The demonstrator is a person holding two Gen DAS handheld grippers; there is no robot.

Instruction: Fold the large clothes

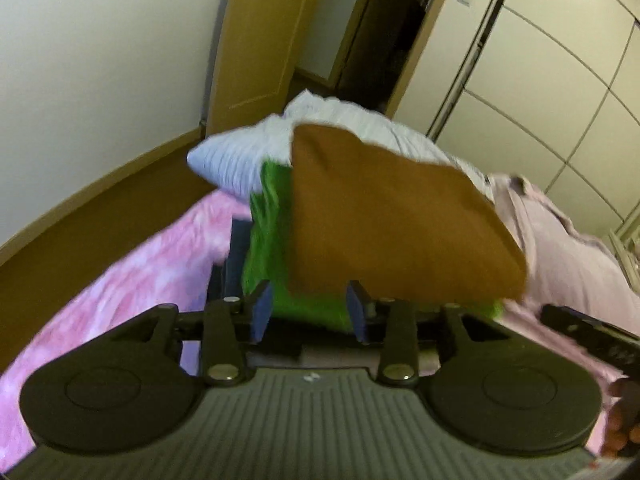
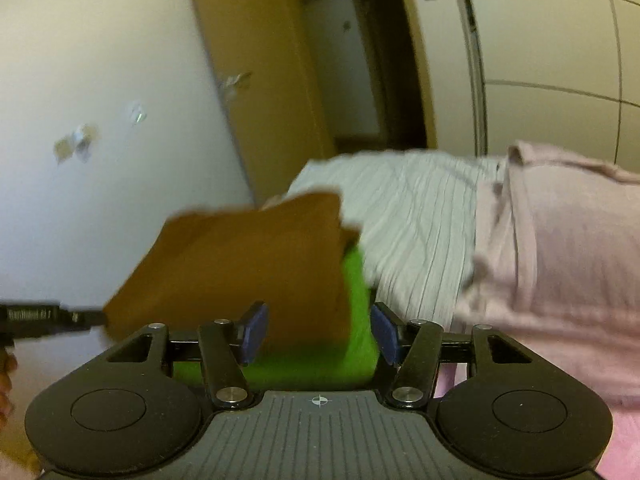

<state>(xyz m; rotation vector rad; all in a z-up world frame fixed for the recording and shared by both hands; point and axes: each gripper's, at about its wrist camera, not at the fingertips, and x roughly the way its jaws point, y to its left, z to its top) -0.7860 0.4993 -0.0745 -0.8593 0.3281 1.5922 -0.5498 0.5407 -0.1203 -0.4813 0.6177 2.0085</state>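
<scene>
**Folded brown garment on a green one, both grippers parted at its near edge**

A bed covered in a pink mottled blanket (image 1: 120,272) fills the lower left of the left wrist view, running from 7 o'clock up toward the centre. Behind it stand a pale wall (image 1: 100,60), a tan wooden door (image 1: 256,40) at 12 o'clock and white wardrobe panels (image 1: 560,80) at 2 o'clock.

On the bed, a white striped cloth (image 1: 248,160) lies bunched at the far end, toward 12 o'clock. A pale lilac garment (image 1: 560,248) spreads to 3 o'clock of the pile.

The folded brown garment (image 1: 392,216) lies in the middle, on top of a bright green garment (image 1: 268,232) whose edge shows at its 9 o'clock side and along its near edge. In the right wrist view the brown garment (image 2: 240,272) sits at centre left, the green one (image 2: 356,300) beside it toward 3 o'clock.

The left gripper (image 1: 310,310) has its blue pads apart, the green edge lying between them; the pads do not press on the cloth. The right gripper (image 2: 318,330) stands wider apart, brown and green cloth between its pads, neither pad visibly pressing it. Both views are blurred.

A hand (image 1: 622,416) shows at 4 o'clock in the left view, holding the right gripper's black body.
</scene>
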